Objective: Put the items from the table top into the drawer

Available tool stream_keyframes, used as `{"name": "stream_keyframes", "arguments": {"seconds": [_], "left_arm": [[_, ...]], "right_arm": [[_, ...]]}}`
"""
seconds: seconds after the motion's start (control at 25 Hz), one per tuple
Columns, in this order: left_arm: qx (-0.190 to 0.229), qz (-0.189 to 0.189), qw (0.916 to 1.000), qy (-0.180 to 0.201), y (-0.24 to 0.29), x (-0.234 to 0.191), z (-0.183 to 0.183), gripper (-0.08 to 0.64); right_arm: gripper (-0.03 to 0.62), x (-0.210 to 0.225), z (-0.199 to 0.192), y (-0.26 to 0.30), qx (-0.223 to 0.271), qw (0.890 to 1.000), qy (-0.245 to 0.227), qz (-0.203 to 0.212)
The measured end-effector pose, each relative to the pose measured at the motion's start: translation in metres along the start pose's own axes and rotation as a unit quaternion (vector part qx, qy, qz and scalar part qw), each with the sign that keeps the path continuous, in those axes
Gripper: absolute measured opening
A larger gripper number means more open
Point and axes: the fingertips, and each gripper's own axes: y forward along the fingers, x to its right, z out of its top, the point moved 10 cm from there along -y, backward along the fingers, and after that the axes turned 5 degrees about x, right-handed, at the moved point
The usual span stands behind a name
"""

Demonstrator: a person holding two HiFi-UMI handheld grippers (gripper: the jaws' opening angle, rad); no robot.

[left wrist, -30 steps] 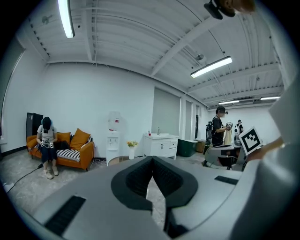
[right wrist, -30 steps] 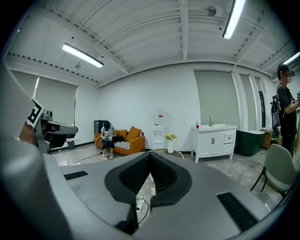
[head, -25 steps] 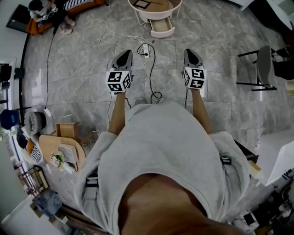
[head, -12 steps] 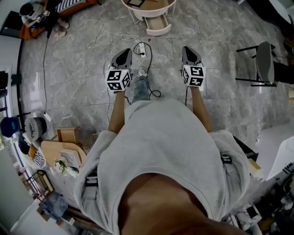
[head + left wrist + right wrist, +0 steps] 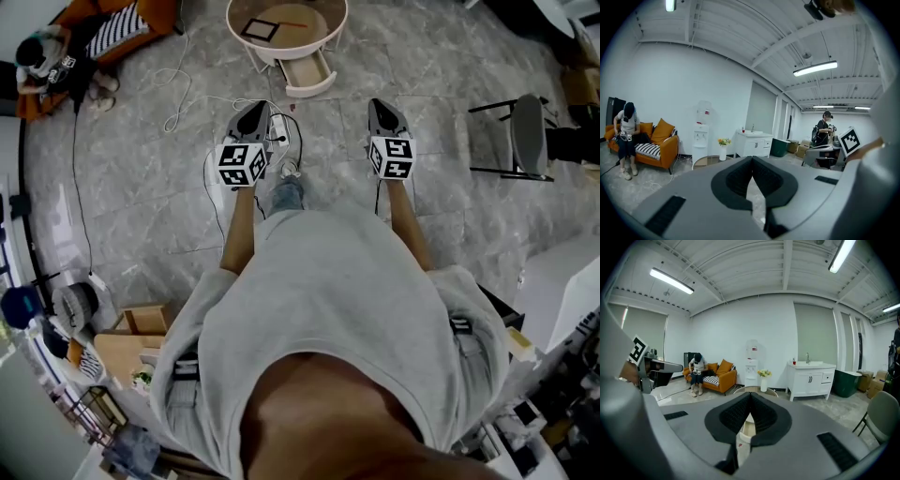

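Observation:
A round white table [image 5: 332, 33] with a wooden top stands ahead at the top of the head view. On it lie a dark square item [image 5: 262, 29] and a thin reddish stick-like item [image 5: 292, 23]. Its drawer [image 5: 307, 75] is pulled out toward me and looks empty. My left gripper [image 5: 253, 109] and right gripper [image 5: 382, 105] are held side by side over the floor, well short of the table, both shut with nothing between the jaws. In the right gripper view the table [image 5: 754, 389] shows just past the closed tips [image 5: 751, 395]; the left gripper's tips [image 5: 751, 159] meet too.
A power strip with looping cables [image 5: 277, 131] lies on the floor between me and the table. A black chair [image 5: 525, 136] stands at the right. A person sits on an orange sofa [image 5: 141, 23] at far left. A white cabinet [image 5: 811, 378] and a water dispenser [image 5: 751, 364] line the back wall.
I have walked toward the table: it and the open drawer have come nearer and more fully into the head view. Both grippers stayed shut and level in front of me.

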Motion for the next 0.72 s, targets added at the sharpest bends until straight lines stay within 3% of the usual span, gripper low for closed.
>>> {"name": "stream_keyframes", "arguments": {"seconds": [0.4,0.72], "left_arm": [[0.009,-0.02,0.9994,-0.027,0.094,-0.124,0.035,0.015],[0.007,-0.048,0.9982,-0.036,0.151,-0.17,0.037,0.015]], "right_arm": [[0.025,-0.017,0.055,0.121,-0.003,0.999,-0.025,-0.024],[0.025,-0.02,0.059,0.17,-0.023,0.998,-0.029,-0.049]]}}
